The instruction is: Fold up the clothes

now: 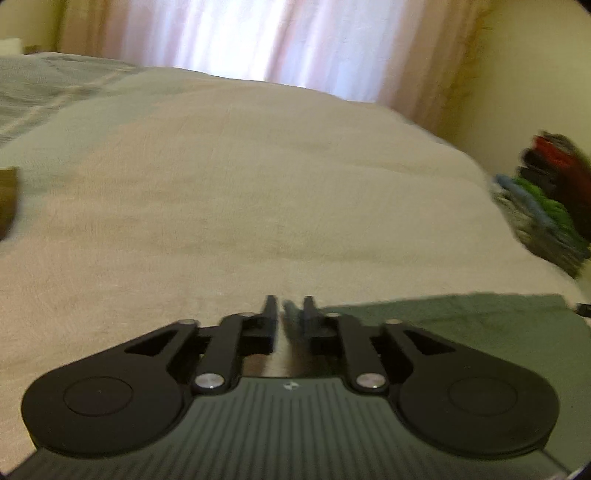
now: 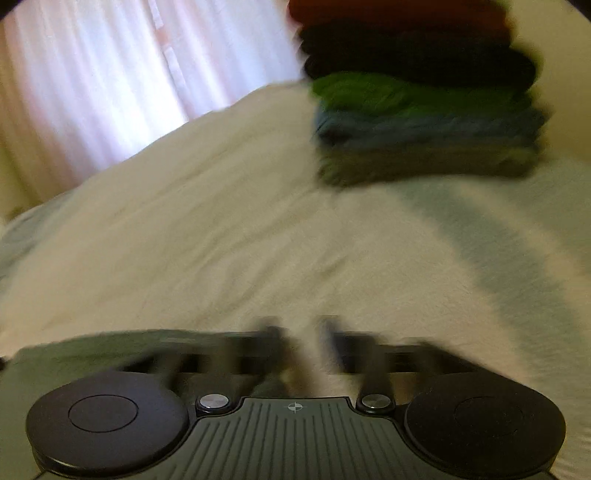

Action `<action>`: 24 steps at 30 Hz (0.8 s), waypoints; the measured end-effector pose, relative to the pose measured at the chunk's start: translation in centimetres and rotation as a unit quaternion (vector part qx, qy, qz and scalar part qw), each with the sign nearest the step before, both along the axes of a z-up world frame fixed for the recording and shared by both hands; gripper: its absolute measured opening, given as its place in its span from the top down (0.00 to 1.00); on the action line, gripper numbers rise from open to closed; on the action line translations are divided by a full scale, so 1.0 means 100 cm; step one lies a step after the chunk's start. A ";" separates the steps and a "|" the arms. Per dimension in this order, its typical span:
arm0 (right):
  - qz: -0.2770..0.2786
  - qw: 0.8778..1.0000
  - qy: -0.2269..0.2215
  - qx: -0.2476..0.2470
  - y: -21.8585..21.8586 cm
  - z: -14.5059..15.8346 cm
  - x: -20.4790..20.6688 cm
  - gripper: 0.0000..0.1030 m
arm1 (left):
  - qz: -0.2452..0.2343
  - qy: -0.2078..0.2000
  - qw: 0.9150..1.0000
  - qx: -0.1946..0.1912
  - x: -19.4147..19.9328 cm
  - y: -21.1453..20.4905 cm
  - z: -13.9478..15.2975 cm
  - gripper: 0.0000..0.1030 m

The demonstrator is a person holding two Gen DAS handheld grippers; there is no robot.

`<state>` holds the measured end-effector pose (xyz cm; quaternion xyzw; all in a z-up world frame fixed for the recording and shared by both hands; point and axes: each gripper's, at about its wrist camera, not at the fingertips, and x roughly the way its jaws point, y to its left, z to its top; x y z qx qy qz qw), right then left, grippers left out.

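A dark green garment (image 1: 461, 328) lies flat on the cream bedspread (image 1: 240, 184), stretching right from my left gripper (image 1: 290, 308). The fingers stand close together with a strip of the green cloth pinched between the tips. In the right wrist view, which is motion-blurred, the same garment (image 2: 85, 350) runs off to the left of my right gripper (image 2: 301, 332). Its fingers are also close together, with dark cloth showing at their base. A stack of folded clothes (image 2: 424, 110) in red, black, green and blue sits on the bed ahead of the right gripper.
The folded stack (image 1: 546, 199) stands at the bed's far right by a yellow wall. Pale curtains (image 1: 258, 33) hang behind the bed. A grey blanket (image 1: 44, 85) covers the far left, and a brown object (image 1: 7, 199) pokes in at the left edge.
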<state>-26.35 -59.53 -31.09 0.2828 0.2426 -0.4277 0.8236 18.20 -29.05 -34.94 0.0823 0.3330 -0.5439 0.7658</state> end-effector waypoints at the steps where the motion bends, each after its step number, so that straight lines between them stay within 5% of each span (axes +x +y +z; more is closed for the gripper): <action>1: 0.004 1.000 0.001 -0.021 0.011 0.009 0.002 0.25 | 0.016 -0.011 1.000 -0.004 -0.002 0.005 0.009 0.85; 3: 0.011 0.998 0.003 -0.062 0.032 0.028 0.006 0.25 | 0.025 -0.035 0.999 -0.015 -0.010 0.014 0.028 0.86; 6: 0.062 0.994 0.001 -0.089 0.062 0.045 0.024 0.27 | -0.042 -0.041 0.998 -0.028 -0.039 0.015 0.049 0.89; 12: 0.175 0.982 0.051 -0.055 0.091 0.001 0.115 0.46 | -0.183 -0.049 0.982 0.015 -0.116 -0.038 0.029 0.90; 18: 0.141 0.988 0.057 -0.039 0.058 -0.033 0.136 0.45 | -0.150 -0.042 0.986 0.060 -0.112 -0.095 -0.012 0.90; 24: 0.044 0.999 0.008 0.006 0.039 -0.007 0.085 0.45 | -0.086 -0.037 0.995 0.047 -0.082 -0.074 0.004 0.87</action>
